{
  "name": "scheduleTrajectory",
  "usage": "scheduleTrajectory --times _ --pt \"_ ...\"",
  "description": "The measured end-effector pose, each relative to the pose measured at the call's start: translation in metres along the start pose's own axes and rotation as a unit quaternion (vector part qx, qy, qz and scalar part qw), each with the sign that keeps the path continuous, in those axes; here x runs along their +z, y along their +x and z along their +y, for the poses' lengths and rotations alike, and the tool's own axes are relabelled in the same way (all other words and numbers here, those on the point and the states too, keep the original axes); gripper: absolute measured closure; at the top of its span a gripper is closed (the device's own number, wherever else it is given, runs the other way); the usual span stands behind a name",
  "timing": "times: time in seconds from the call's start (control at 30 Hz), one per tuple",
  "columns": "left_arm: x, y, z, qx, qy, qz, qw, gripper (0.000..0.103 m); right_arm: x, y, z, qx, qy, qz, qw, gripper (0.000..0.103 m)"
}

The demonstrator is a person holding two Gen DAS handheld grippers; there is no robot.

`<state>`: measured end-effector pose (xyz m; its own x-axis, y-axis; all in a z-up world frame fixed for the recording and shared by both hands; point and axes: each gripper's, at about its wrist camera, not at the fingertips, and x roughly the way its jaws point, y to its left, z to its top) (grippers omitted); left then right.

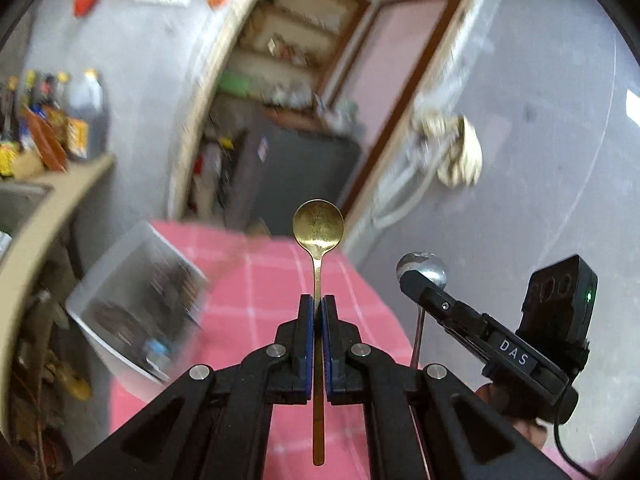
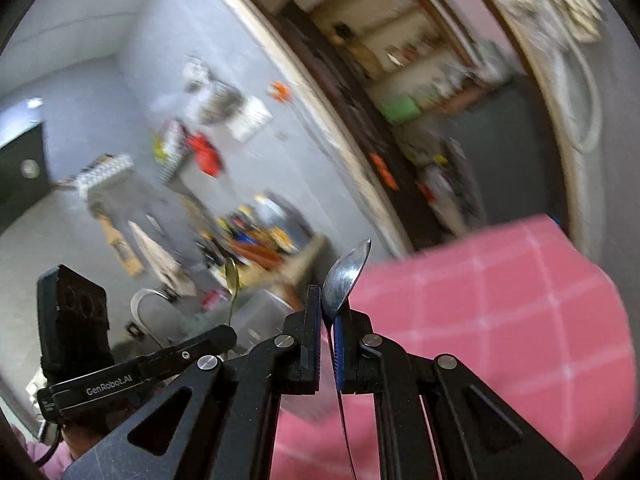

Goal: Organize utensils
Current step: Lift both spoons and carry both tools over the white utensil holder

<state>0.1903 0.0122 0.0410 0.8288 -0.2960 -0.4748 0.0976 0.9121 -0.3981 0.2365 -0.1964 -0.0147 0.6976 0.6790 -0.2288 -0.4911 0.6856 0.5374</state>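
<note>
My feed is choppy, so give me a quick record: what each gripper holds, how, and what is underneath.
left gripper: shut on gold spoon, gripped on the handle, bowl forward
right gripper: shut on silver spoon, gripped near the neck, bowl forward
below: pink checked cloth
nearby: clear box, blurred

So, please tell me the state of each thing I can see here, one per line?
Gold spoon: held upright, bowl up, off the table.
Silver spoon: held, bowl up, tilted.
Left gripper: shut on the gold spoon.
Right gripper: shut on the silver spoon.
Pink checked tablecloth: spread on the table.
</note>
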Motion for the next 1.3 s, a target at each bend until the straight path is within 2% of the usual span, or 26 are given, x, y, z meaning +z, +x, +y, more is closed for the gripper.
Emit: scheduleTrajectory --times 0.23,0.37,0.47,0.7,0.83,1.07,1.3 --pt "0.049 -0.033 0.048 0.03 0.0 -0.086 0.9959 0.099 0.032 0.055 0.064 0.108 -0.047 -0.04 0.992 0.098" --pt "0.06 -0.032 0.074 0.042 -0.012 -0.123 0.9915 0.099 0.04 0.08 0.084 0.153 -0.056 -0.077 0.984 0.098" --pt "0.056 -0.029 0.091 0.046 -0.018 -0.145 0.9882 0.099 0.037 0.102 0.088 0.171 -0.057 -0.095 0.979 0.098" --pt "0.028 0.002 0.114 0.027 -0.048 -0.16 0.9856 0.099 0.002 0.132 0.08 0.179 -0.091 -0.09 0.975 0.098" --pt "0.017 0.013 0.127 0.03 -0.06 -0.174 0.9824 0.099 -0.009 0.14 0.073 0.176 -0.101 -0.09 0.975 0.097" --pt "0.01 0.022 0.129 0.045 -0.042 -0.184 0.9809 0.099 -0.01 0.133 0.079 0.168 -0.143 -0.104 0.97 0.098" --pt "0.004 0.023 0.127 0.05 -0.024 -0.175 0.9829 0.098 -0.01 0.133 0.084 0.164 -0.155 -0.105 0.969 0.097"
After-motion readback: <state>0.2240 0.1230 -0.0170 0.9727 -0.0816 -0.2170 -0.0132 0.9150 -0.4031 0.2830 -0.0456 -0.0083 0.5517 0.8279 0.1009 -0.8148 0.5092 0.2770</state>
